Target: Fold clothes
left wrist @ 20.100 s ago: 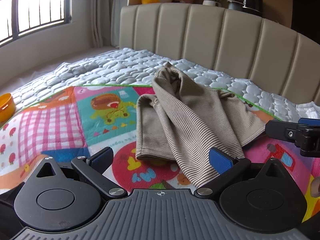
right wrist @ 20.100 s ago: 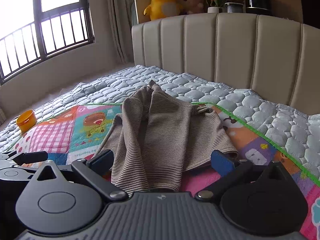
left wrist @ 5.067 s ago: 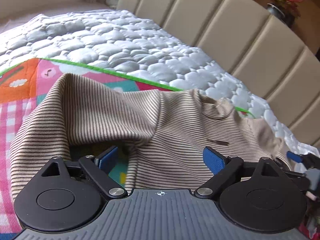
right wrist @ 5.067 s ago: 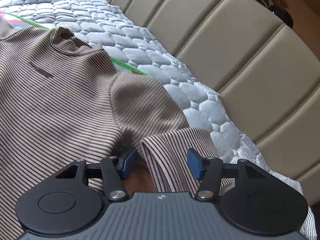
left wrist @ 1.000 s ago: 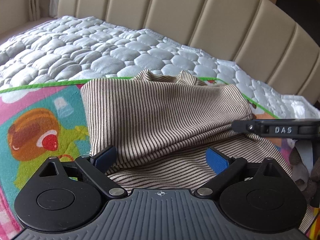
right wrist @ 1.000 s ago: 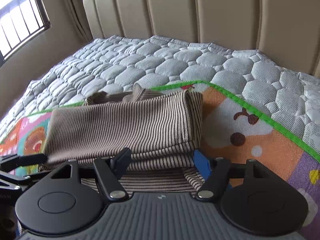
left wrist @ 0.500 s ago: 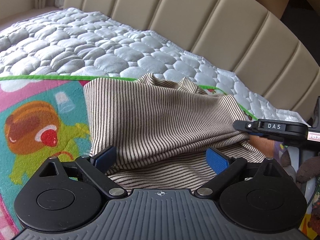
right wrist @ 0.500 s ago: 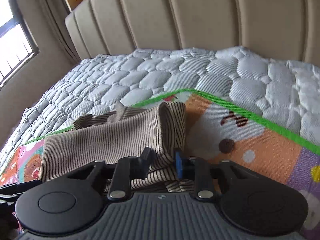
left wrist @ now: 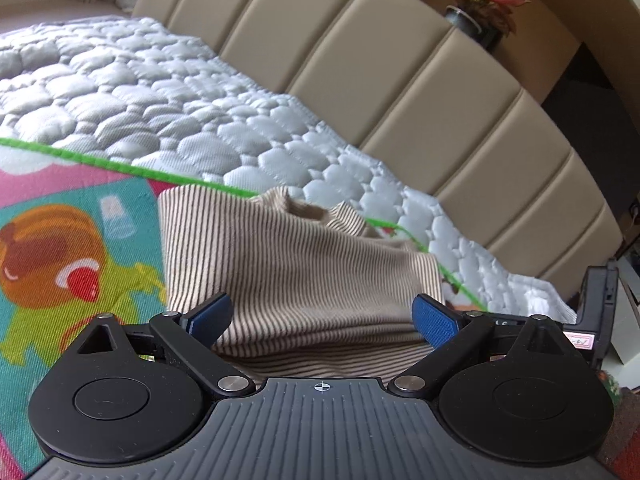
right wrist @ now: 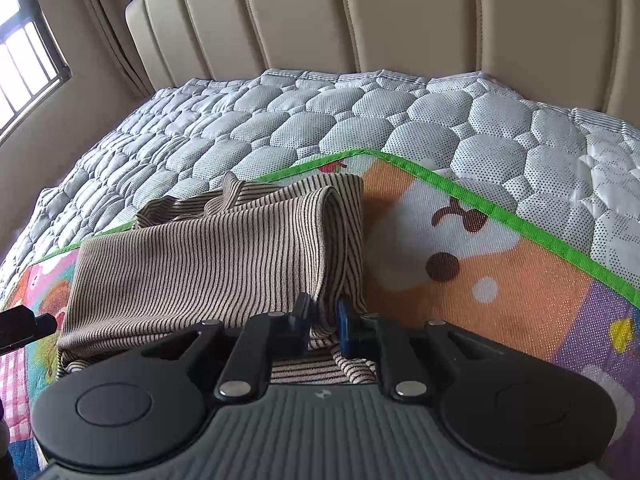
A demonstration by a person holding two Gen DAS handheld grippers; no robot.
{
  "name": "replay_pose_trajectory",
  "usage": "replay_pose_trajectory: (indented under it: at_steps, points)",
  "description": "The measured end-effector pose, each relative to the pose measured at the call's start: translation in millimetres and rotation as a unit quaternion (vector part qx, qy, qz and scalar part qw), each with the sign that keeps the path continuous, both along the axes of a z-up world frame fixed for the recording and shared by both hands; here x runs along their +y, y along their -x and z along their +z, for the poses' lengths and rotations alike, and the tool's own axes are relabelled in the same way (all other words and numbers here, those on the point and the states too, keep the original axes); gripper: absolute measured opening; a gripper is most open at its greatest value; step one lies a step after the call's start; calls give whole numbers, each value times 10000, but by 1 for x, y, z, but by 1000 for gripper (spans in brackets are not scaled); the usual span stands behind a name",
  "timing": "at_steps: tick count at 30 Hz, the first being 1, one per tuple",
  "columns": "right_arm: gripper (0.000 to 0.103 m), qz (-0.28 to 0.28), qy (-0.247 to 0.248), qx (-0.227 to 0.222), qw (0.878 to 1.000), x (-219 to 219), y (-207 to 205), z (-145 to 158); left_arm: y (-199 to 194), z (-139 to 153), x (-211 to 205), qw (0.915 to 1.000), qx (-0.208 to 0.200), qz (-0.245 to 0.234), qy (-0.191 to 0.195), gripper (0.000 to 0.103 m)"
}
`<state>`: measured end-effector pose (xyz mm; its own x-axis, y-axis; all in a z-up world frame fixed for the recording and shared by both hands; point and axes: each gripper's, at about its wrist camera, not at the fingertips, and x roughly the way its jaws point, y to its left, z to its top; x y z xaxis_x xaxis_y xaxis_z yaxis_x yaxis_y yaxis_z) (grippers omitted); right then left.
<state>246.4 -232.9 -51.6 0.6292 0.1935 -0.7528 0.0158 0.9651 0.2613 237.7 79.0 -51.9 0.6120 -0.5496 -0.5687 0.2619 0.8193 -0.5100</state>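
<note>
A brown striped top (left wrist: 296,276) (right wrist: 192,268) lies folded in layers on a colourful play mat (left wrist: 72,248) (right wrist: 480,272) spread over the bed. My right gripper (right wrist: 323,316) is shut on the folded right edge of the top, with cloth pinched between its blue pads. My left gripper (left wrist: 322,316) stands open over the near edge of the top; its blue pads (left wrist: 434,320) sit wide apart and touch no cloth that I can make out. The right gripper's body (left wrist: 596,312) shows at the right edge of the left wrist view.
A grey quilted bed cover (right wrist: 320,120) lies beyond the mat's green border (right wrist: 500,208). A beige padded headboard (left wrist: 400,72) (right wrist: 360,20) runs behind it, with potted plants (left wrist: 476,12) on the ledge above. A barred window (right wrist: 24,64) is at the far left.
The right gripper closed from open onto the top's folded right edge and has kept it pinched. The left gripper stayed open, rose slightly and rolled.
</note>
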Motion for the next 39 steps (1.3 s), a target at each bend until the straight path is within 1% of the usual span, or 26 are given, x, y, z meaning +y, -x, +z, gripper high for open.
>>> replay_pose_trajectory:
  at_steps: [2, 6, 8, 10, 12, 13, 14, 15, 17, 19, 20, 21, 25, 27, 29, 31, 34, 37, 38, 39]
  points:
    - [13, -9, -69, 30, 10000, -3, 0, -1, 0, 1, -2, 10000, -11, 30, -14, 99]
    - [14, 59, 69, 31, 10000, -1, 1, -3, -2, -11, -11, 9987, 207, 59, -471, 99]
    - [15, 73, 170, 2, 9998, 2, 0, -1, -2, -15, -14, 9977, 198, 21, -650, 99]
    - [20, 75, 403, -203, 9990, 6, 1, 5, -2, -14, -15, 9971, 173, -15, -734, 99]
    - [21, 130, 692, -477, 9964, 11, 2, 11, -2, -14, -15, 9970, 199, -1, -746, 99]
    - [21, 159, 690, -549, 9960, 12, 0, 12, -2, -14, -14, 9970, 212, 11, -744, 99]
    - [24, 187, 688, -620, 9955, 13, -1, 13, -1, -14, -14, 9970, 225, 22, -743, 99]
    - [30, 208, 685, -673, 9952, 14, -2, 14, -1, -14, -14, 9969, 225, 19, -752, 99]
    - [40, 187, 661, -616, 9957, 13, -5, 11, 0, -14, -14, 9968, 226, 13, -771, 99]
    - [40, 232, 575, -533, 9967, 13, -7, 4, 0, -14, -14, 9968, 233, 15, -766, 99]
    - [32, 286, 540, -558, 9966, 13, -6, 3, 0, -14, -14, 9968, 237, 17, -764, 100]
    - [21, 343, 516, -607, 9962, 15, -6, 3, 0, -14, -14, 9968, 242, 19, -762, 99]
    - [9, 505, 666, -1318, 9877, 22, 2, 29, 0, -13, -13, 9971, 256, 36, -721, 99]
    - [9, 537, 791, -1638, 9818, 25, 6, 43, 0, -12, -12, 9973, 265, 53, -682, 99]
    - [9, 518, 933, -1610, 9812, 25, 3, 43, 0, -11, -12, 9974, 268, 64, -659, 99]
    - [9, 394, 1070, -1359, 9841, 22, -3, 32, 1, -11, -12, 9975, 265, 51, -659, 99]
    - [9, 54, 1222, -932, 9881, 11, -12, 14, 1, -10, -12, 9974, 272, 36, -670, 100]
    - [9, -200, 1139, -964, 9886, 0, -11, 14, 1, -7, -11, 9979, 249, 40, -601, 100]
    - [10, -186, 1002, -1124, 9884, -2, -8, 19, 3, -5, -11, 9984, 171, 22, -545, 100]
    - [16, -100, 846, -1297, 9879, -1, -5, 25, 5, -2, -11, 9988, 61, -3, -485, 100]
